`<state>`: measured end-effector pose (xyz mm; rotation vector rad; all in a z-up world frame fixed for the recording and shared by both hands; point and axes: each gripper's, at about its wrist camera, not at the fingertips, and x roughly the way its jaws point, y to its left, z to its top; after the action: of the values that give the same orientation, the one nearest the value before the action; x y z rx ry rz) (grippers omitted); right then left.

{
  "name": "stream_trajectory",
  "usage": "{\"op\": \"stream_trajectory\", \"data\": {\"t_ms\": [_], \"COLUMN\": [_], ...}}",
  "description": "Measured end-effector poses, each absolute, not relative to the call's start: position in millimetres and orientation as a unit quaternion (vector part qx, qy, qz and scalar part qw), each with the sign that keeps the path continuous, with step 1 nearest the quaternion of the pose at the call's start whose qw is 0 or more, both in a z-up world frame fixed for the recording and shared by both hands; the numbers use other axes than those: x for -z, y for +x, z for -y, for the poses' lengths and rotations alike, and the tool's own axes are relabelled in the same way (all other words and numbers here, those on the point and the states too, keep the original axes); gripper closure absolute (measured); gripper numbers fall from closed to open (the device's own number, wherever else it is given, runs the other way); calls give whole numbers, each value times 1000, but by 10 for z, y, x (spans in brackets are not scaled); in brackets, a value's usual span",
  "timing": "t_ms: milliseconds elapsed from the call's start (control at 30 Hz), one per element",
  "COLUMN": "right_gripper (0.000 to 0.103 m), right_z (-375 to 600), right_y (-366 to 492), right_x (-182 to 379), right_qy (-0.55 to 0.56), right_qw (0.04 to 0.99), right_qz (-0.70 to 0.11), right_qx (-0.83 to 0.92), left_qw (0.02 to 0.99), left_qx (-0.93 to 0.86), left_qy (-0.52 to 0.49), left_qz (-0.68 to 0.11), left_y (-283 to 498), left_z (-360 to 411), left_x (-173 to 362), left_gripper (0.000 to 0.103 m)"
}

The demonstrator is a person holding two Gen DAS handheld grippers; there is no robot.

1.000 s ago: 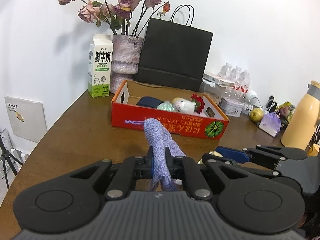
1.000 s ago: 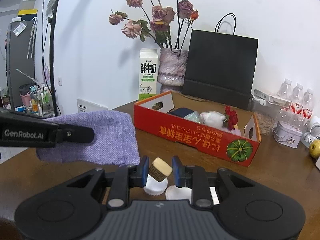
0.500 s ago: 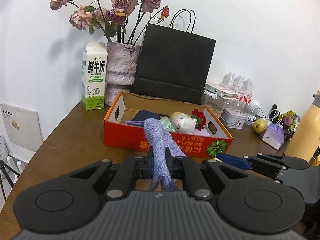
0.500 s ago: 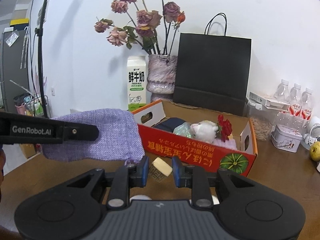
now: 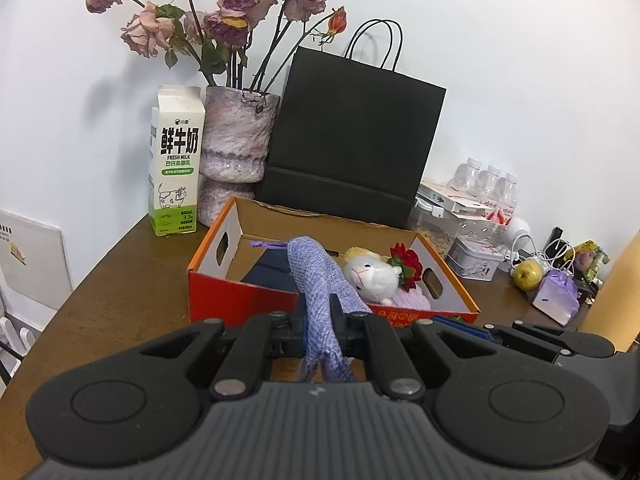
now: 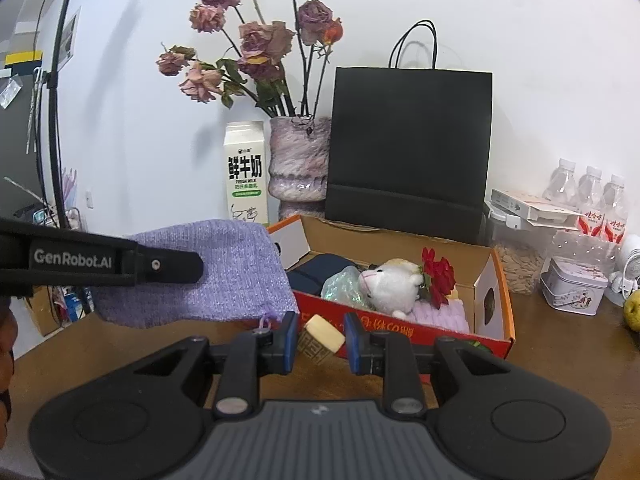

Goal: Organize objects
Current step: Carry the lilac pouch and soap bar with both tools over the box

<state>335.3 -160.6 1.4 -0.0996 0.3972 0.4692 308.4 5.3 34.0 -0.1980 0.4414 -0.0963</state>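
My left gripper (image 5: 322, 326) is shut on a purple knitted drawstring pouch (image 5: 320, 280), which hangs in front of the orange cardboard box (image 5: 248, 300). From the right wrist view the same pouch (image 6: 224, 272) shows at the left, pinched by the left gripper (image 6: 176, 266). My right gripper (image 6: 320, 338) is shut on a small brown jar with a cream lid (image 6: 320, 338), just before the box (image 6: 492, 280). Inside the box lie a white plush sheep (image 5: 374, 276), a red flower (image 5: 408, 268), a dark blue item (image 5: 268, 270) and a lilac knitted piece (image 5: 412, 302).
Behind the box stand a milk carton (image 5: 176, 164), a vase of dried roses (image 5: 236, 140) and a black paper bag (image 5: 352, 140). To the right are a tin (image 5: 476, 260), water bottles (image 5: 488, 184), a yellow fruit (image 5: 528, 274) and a small purple bag (image 5: 558, 298). Brown table (image 5: 120, 280).
Both grippers have moved closer to the orange box, which now looks larger and nearer. The pouch and the jar stay held as before.
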Motion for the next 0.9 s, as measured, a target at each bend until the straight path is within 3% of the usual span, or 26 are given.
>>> {"op": "stream_trajectory", "data": {"t_ms": [900], "right_gripper": [80], "right_z": [1624], "right_y": [4200], "right_x": [-107], "right_qy": [-27], "right_qw": [958], "right_qz": [-172], "right_qx": [-227], "left_qw": [975], "left_qx": [54], "left_qy": [-91], "left_qz": [-197], "left_y": [3999], "left_z": [-16], "left_x": [-414], "left_gripper": [94]}}
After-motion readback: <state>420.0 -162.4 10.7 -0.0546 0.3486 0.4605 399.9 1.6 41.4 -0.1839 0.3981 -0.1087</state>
